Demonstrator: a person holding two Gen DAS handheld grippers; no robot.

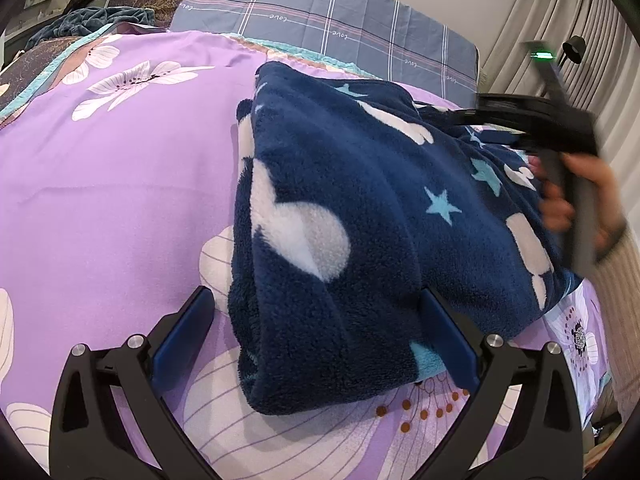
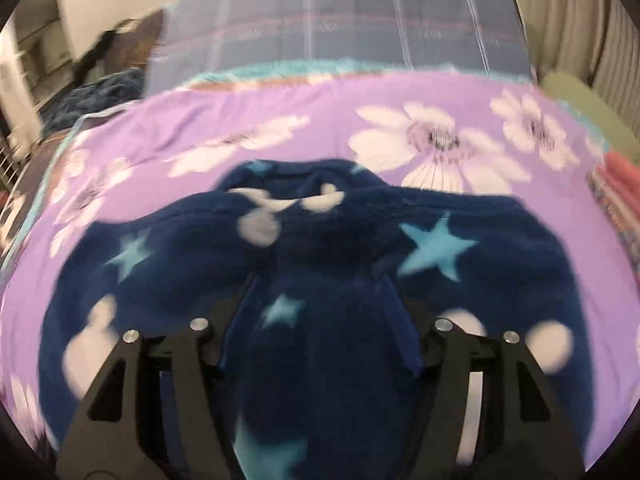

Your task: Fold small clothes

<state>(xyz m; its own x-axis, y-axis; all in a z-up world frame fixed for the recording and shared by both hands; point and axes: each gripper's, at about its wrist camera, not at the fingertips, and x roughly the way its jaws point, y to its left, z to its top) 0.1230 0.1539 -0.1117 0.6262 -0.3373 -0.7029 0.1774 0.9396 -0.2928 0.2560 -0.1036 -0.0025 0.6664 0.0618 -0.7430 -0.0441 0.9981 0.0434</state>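
A navy fleece garment (image 1: pixel 340 200) with white shapes and light-blue stars lies folded into a thick bundle on the purple flowered bedsheet (image 1: pixel 120 180). My left gripper (image 1: pixel 318 336) is open. The bundle's near end lies between its blue pads, and the left pad (image 1: pixel 188 332) stands apart from the fabric. My right gripper (image 1: pixel 472 114), blurred and held by a hand (image 1: pixel 560 208), is over the bundle's far right edge. In the right wrist view the same fleece (image 2: pixel 160 300) spreads under my right gripper (image 2: pixel 320 312), which is open with a ridge of fleece between its fingers.
A blue plaid cover (image 1: pixel 320 8) lies at the head of the bed, with a crumpled dark blue blanket (image 1: pixel 92 20) at far left. Curtains (image 1: pixel 560 20) hang along the right. A green cushion (image 2: pixel 576 96) and striped pinkish cloth (image 2: pixel 616 184) sit at the bed's right edge.
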